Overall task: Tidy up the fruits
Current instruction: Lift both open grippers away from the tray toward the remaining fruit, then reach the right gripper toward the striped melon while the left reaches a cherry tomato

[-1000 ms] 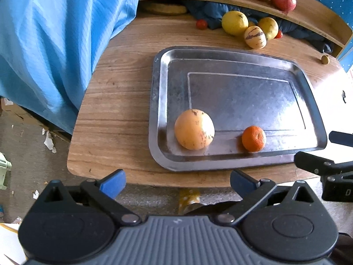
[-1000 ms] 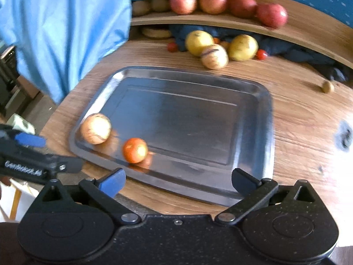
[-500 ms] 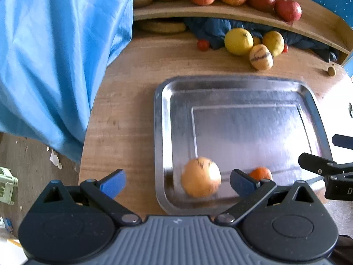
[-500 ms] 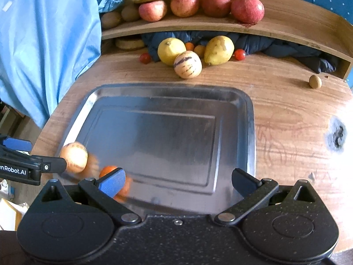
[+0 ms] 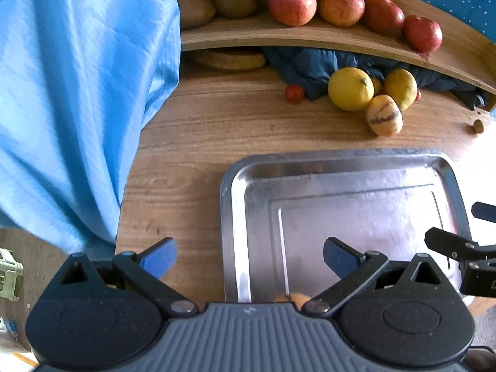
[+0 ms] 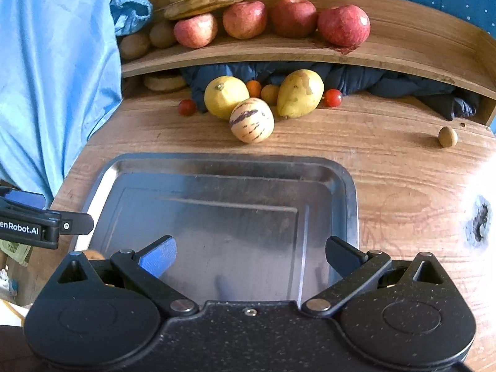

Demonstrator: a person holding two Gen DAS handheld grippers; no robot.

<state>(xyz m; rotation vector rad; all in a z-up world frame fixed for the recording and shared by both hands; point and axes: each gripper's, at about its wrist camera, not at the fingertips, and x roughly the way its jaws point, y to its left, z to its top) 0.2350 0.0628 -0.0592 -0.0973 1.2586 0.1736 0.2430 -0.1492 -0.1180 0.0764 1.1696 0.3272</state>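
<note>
Apples (image 6: pixel 245 18): four on shelf (image 6: pixel 403 49); two cherry tomatoes (image 6: pixel 333 97); one tray (image 6: pixel 348 186); both grippers' fingers (image 6: pixel 158 255) wide, empty.

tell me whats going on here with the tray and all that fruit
A person holds two tools over a silver metal tray on a wooden table, sorting fruit. The left tool and right tool are both open and empty. A striped cream melon, yellow lemon and yellow pear wait beyond the tray.
</note>
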